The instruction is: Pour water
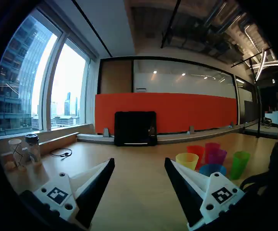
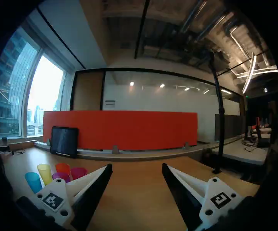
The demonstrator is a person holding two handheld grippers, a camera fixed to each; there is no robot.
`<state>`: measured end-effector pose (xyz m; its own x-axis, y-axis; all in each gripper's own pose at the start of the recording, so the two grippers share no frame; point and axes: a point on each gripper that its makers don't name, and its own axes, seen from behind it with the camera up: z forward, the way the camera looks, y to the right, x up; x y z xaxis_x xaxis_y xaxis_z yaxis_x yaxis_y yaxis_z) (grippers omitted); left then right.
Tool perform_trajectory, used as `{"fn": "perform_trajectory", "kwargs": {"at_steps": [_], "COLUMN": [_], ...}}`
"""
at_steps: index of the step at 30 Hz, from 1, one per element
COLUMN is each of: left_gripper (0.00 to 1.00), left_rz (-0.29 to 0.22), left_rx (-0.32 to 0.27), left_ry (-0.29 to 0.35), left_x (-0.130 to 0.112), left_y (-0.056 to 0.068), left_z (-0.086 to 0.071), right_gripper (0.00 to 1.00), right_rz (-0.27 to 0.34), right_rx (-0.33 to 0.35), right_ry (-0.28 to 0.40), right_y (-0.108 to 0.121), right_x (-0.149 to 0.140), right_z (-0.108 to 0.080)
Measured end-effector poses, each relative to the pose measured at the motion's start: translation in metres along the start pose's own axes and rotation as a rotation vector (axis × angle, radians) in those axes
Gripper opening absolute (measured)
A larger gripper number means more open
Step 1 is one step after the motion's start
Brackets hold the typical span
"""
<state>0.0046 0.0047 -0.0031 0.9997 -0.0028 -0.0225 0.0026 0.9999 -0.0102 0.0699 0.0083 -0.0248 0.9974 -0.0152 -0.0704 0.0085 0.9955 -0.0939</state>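
The coloured plastic cups (image 1: 212, 152) stand on the wooden table (image 1: 139, 200), just right of the left gripper (image 1: 139, 159), whose finger hides the nearest one's base. From the right gripper (image 2: 136, 165) they show low left, half behind its finger. Both grippers gape wide, holding nothing; the lidded jar (image 1: 32, 145) by the window is too dim to judge.

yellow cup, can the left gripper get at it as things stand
Probably yes: the left gripper is open and the yellow cup stands at the cluster's near left edge, nothing in front of it. The blue cup beside it might get bumped.
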Motion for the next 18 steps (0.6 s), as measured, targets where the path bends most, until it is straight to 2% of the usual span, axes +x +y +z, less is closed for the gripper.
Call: {"fn": "perform_trajectory", "kwargs": {"at_steps": [18], "left_gripper": [0.96], "left_rz": [0.001], "left_rx": [-0.015], "left_ry": [-0.021], "left_x": [-0.005], "left_y": [0.000], "left_z": [0.000], "right_gripper": [1.00], "right_rz": [-0.009], "right_rx": [0.027], "right_ry": [0.008], "right_y": [-0.012], "right_x": [0.004], "right_z": [0.001]}}
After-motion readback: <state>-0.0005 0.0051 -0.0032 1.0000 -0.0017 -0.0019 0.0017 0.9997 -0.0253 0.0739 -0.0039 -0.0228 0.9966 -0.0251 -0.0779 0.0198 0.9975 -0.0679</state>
